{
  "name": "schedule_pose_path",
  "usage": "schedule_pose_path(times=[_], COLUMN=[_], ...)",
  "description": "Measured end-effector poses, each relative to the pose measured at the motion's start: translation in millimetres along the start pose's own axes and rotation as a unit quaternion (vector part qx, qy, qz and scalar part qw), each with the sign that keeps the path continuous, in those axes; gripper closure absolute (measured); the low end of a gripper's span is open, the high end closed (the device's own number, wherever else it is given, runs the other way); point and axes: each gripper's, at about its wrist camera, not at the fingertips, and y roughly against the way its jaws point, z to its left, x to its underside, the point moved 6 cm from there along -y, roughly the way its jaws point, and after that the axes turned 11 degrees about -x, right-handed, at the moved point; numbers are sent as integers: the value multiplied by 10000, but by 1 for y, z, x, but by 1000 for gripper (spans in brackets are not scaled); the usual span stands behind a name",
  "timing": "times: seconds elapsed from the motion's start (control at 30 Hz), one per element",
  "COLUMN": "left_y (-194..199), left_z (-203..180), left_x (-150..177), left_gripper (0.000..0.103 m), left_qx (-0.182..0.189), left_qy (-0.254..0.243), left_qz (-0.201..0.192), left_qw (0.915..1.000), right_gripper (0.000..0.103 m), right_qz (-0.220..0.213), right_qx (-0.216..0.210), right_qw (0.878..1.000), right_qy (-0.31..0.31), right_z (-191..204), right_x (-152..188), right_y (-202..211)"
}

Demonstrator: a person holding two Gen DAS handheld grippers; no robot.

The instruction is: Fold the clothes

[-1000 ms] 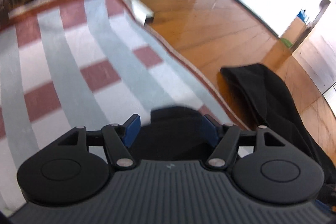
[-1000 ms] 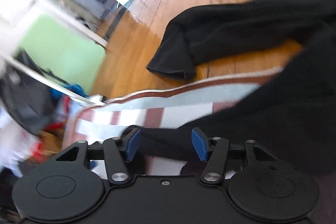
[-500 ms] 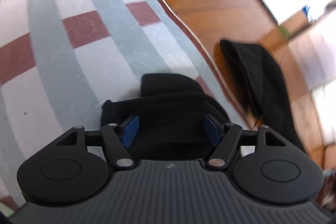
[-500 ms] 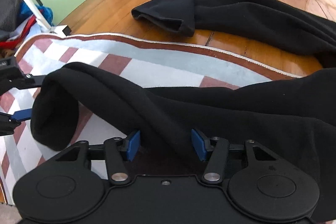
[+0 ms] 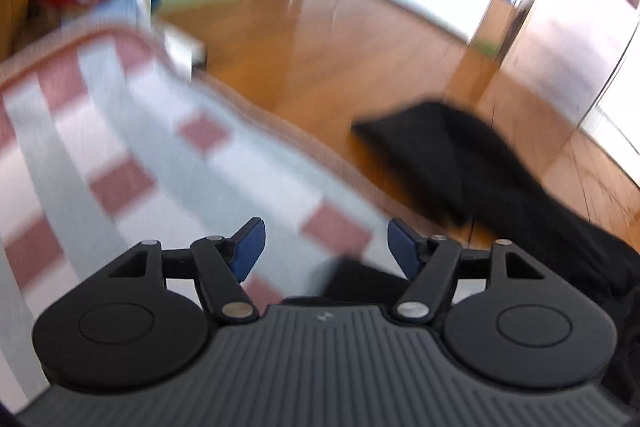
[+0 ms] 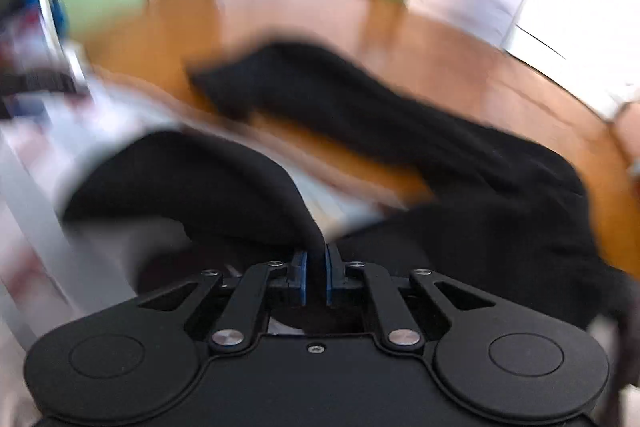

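Black garment (image 6: 460, 187) sprawls unfolded, judging by its loose lie, part on the checked rug (image 5: 100, 131) near that rug's far edge and part trailing off onto the wooden floor (image 5: 340, 59); folding looks barely begun. Right hand-held gripper (image 6: 316, 277) is closing, its blue pads pinching a ridge of the black cloth. Left hand-held gripper (image 5: 324, 247) stands wide apart, holding nothing, above the rug beside the cloth. No container can be made out through the blur.
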Motion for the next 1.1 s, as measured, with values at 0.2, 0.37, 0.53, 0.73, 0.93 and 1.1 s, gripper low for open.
schedule_pose_path(times=[0.2, 0.37, 0.53, 0.73, 0.93, 1.1], left_y=[-31, -38, -45, -50, -46, -25], left_z=[14, 2, -7, -7, -19, -34], left_x=[21, 33, 52, 59, 60, 52], left_gripper=[36, 36, 32, 7, 40, 98], left_qx=[258, 471, 643, 728, 678, 1473], left_qy=[434, 210, 74, 319, -72, -120], left_qz=[1138, 1559, 2126, 2383, 2213, 1922], left_qw=[9922, 9864, 9750, 9679, 9728, 9702], right_gripper=[76, 57, 55, 49, 44, 44], right_qz=[827, -235, 116, 362, 73, 135], right_qx=[-626, -2204, -3133, -3178, -2983, -2918], right_qw=[9850, 9520, 8832, 8551, 8537, 8583], right_qy=[-1379, -2110, -3488, -4081, -4267, -4218], right_z=[-49, -44, -39, -25, -32, -28], right_x=[41, 13, 26, 44, 37, 34], right_y=[-22, 1, -31, -45, -40, -47])
